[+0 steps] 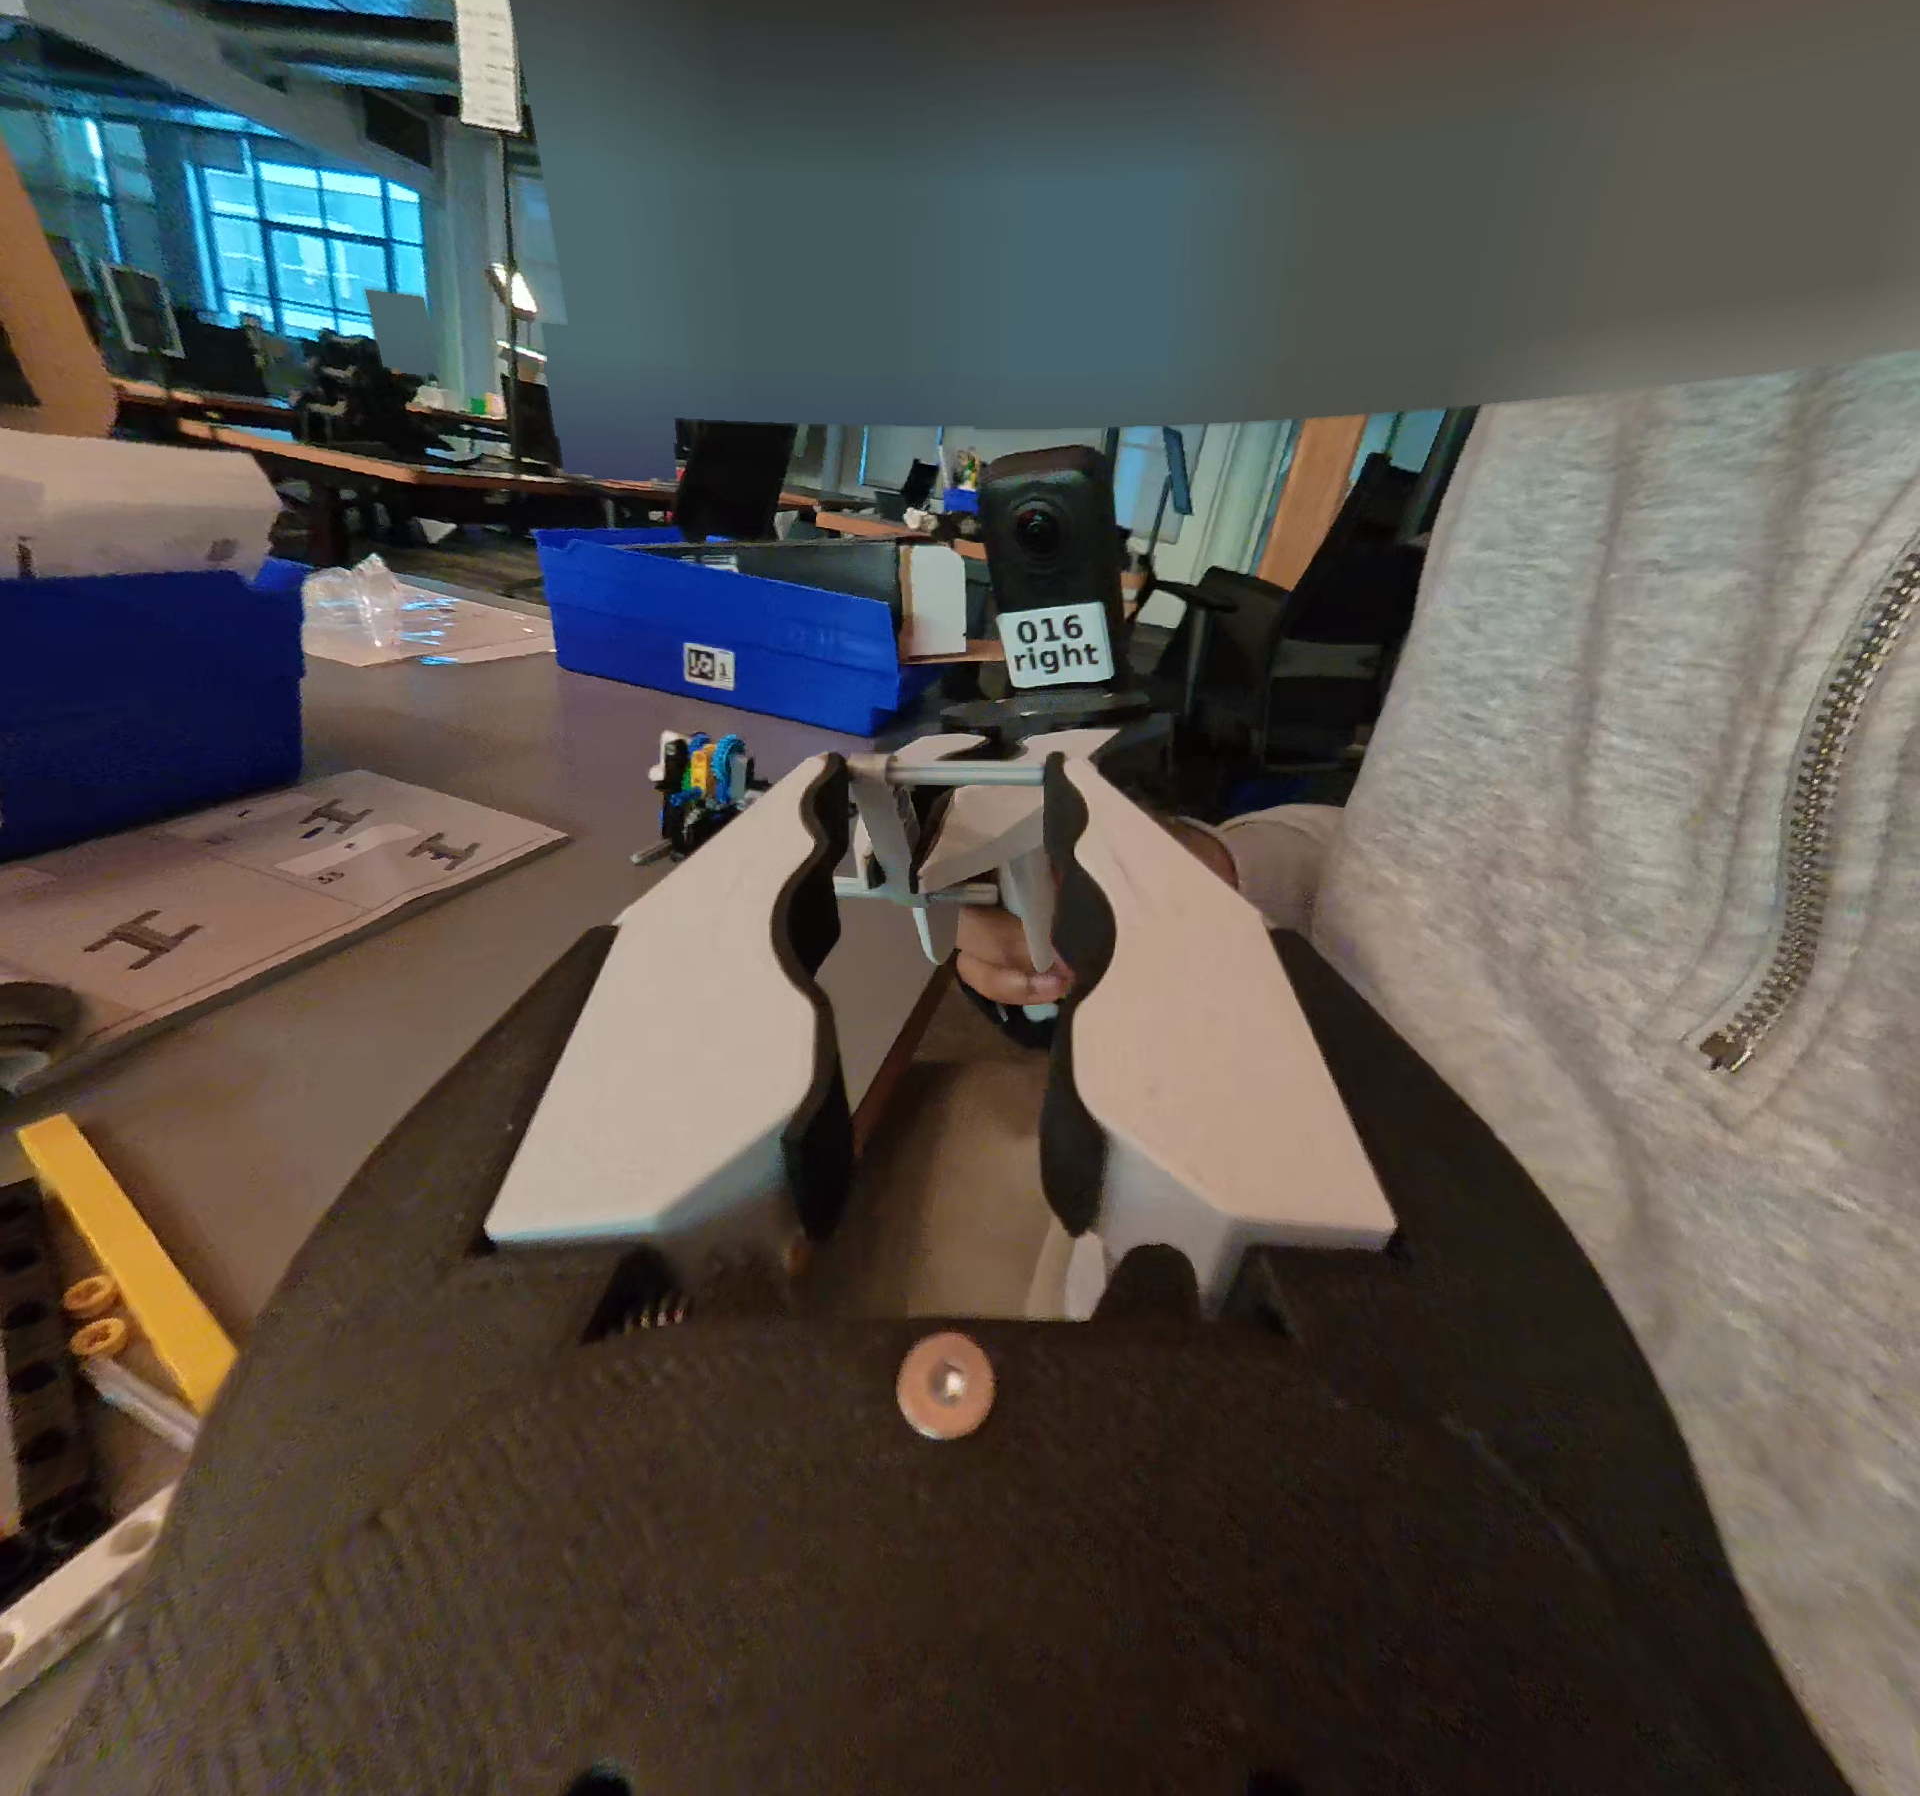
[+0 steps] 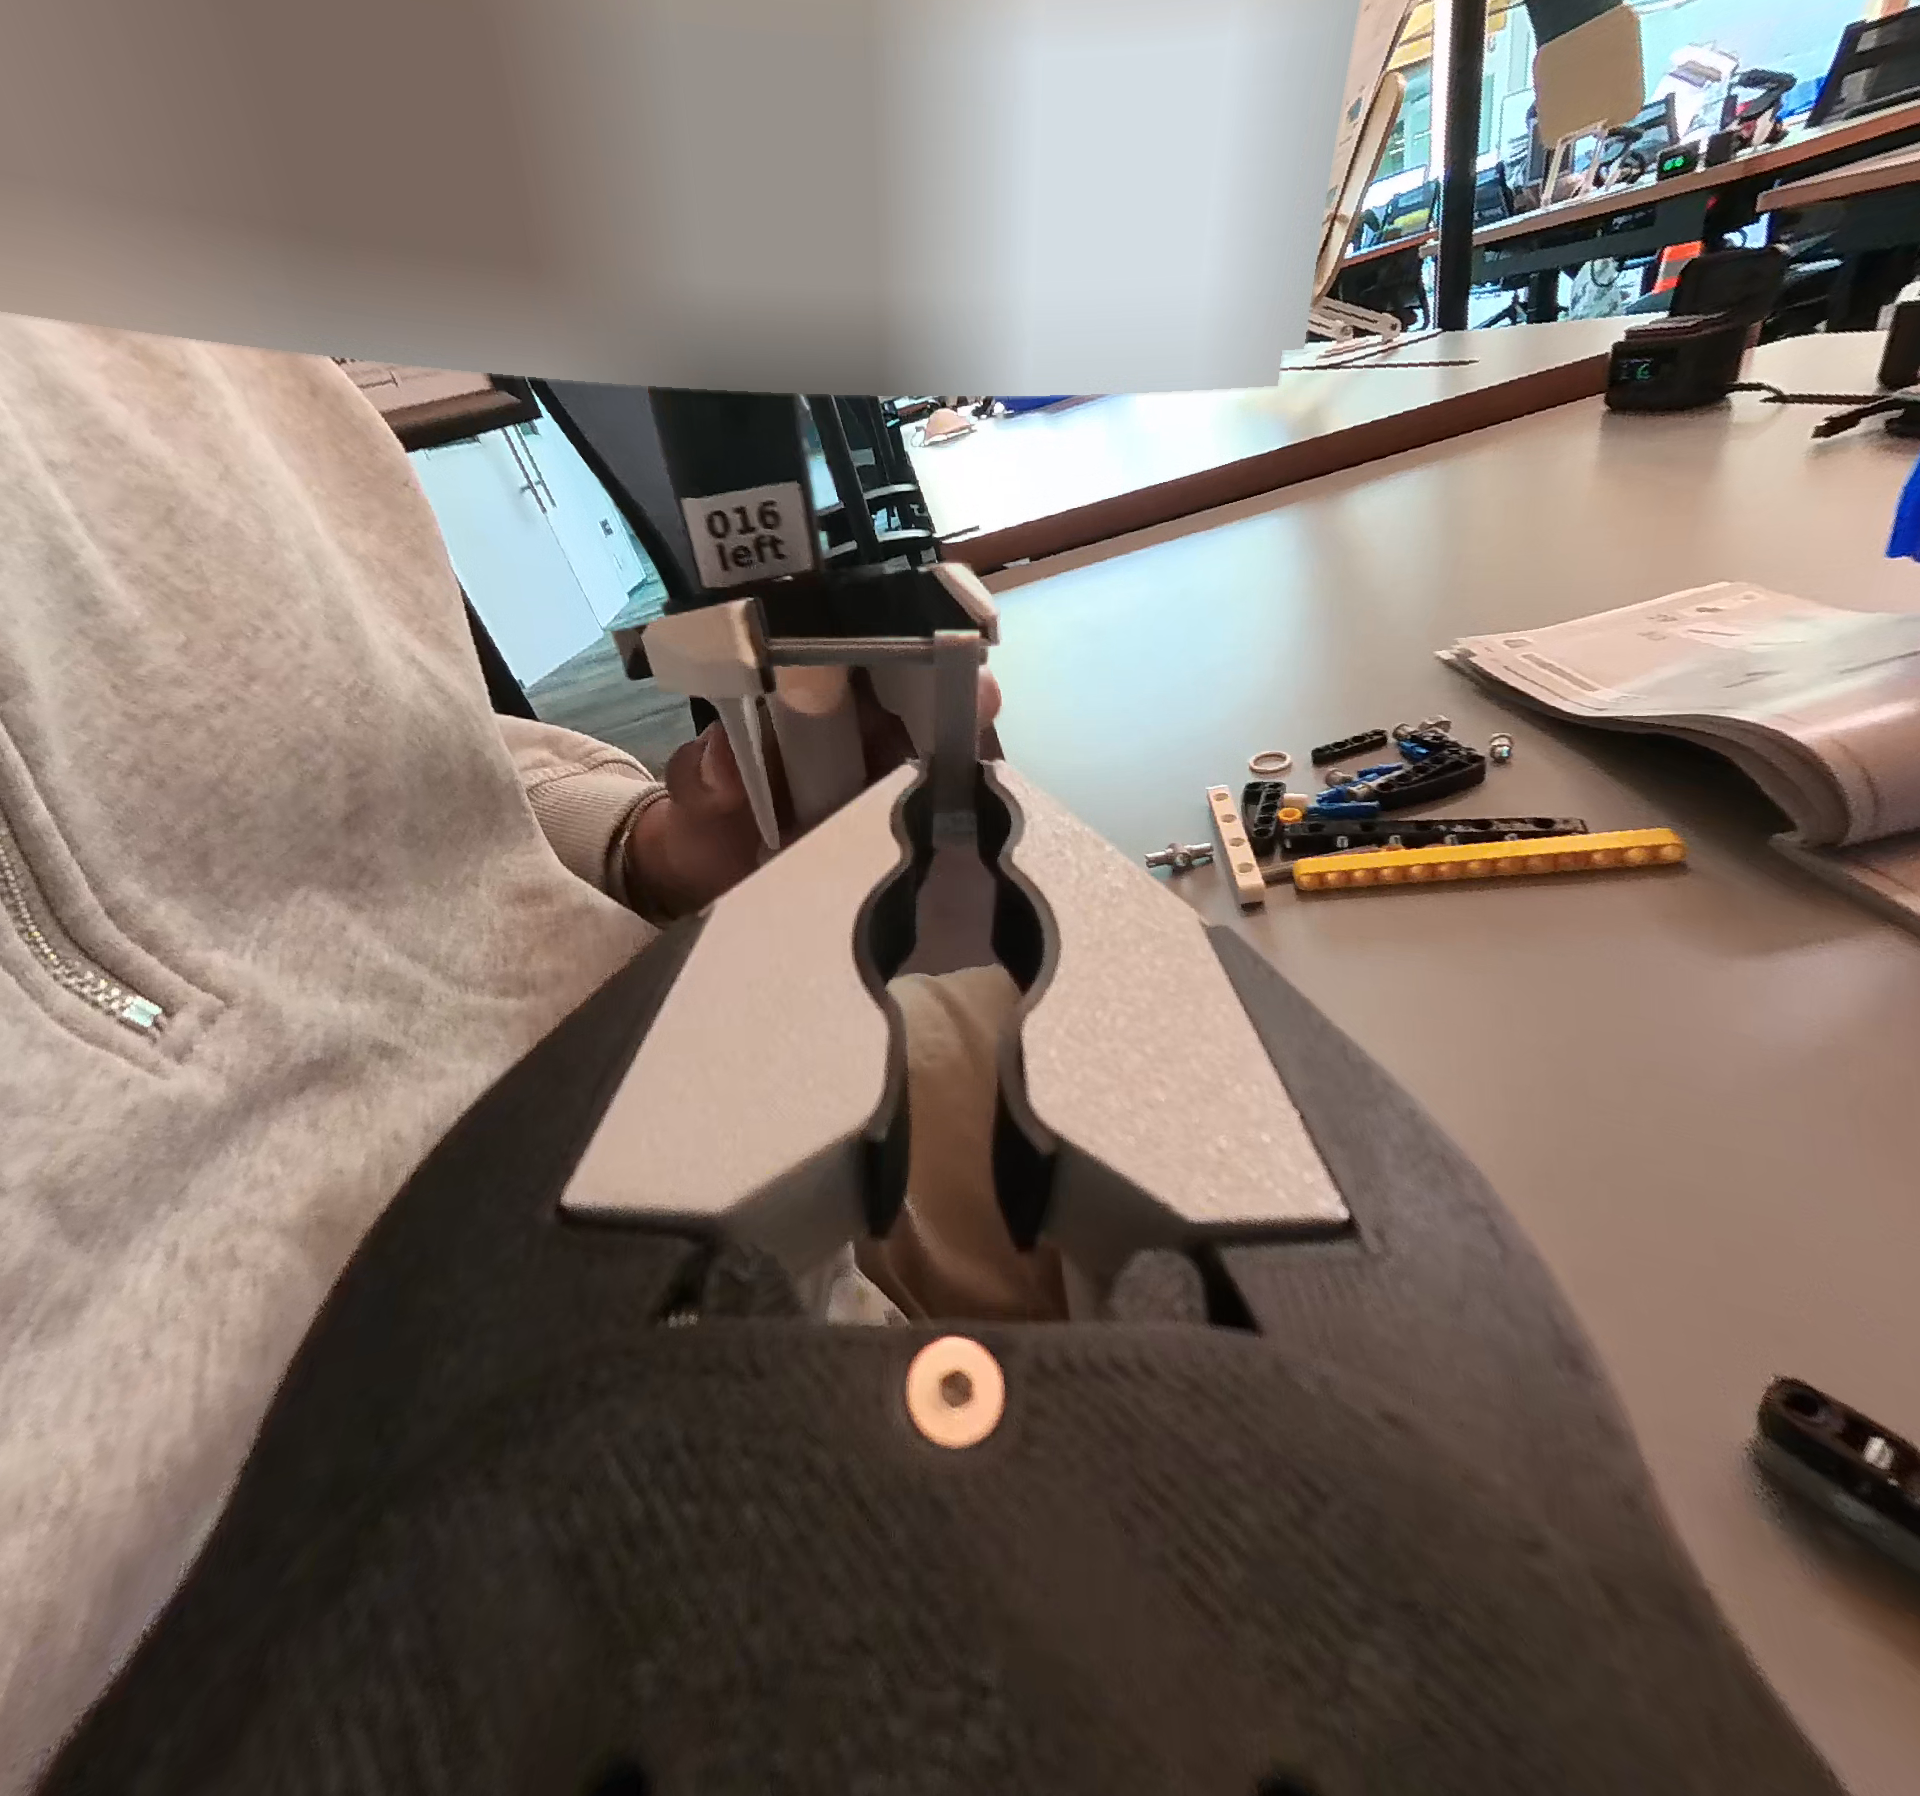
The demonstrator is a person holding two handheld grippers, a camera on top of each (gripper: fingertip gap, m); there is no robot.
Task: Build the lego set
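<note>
My left gripper (image 1: pixel 940 780) is open and empty, held in the air in front of a person's grey zip top. My right gripper (image 2: pixel 956 780) faces it, its jaws nearly closed on a small grey piece (image 2: pixel 951 824) at the tips. Each gripper shows in the other's view: the right one (image 1: pixel 982 957) and the left one (image 2: pixel 862 790), tips close together. Loose lego lies on the table: a yellow beam (image 2: pixel 1486 871), a black beam (image 2: pixel 1434 830), a white beam (image 2: pixel 1236 842) and small parts (image 2: pixel 1382 780). A small colourful partial build (image 1: pixel 701 790) stands farther off.
An open instruction booklet (image 1: pixel 260 873) lies on the grey table (image 2: pixel 1455 1123); it also shows in the right wrist view (image 2: pixel 1714 697). Two blue bins (image 1: pixel 727 634) (image 1: pixel 135 697) stand behind. A black beam (image 2: pixel 1839 1466) lies near the right gripper. The person's torso (image 1: pixel 1610 811) is close.
</note>
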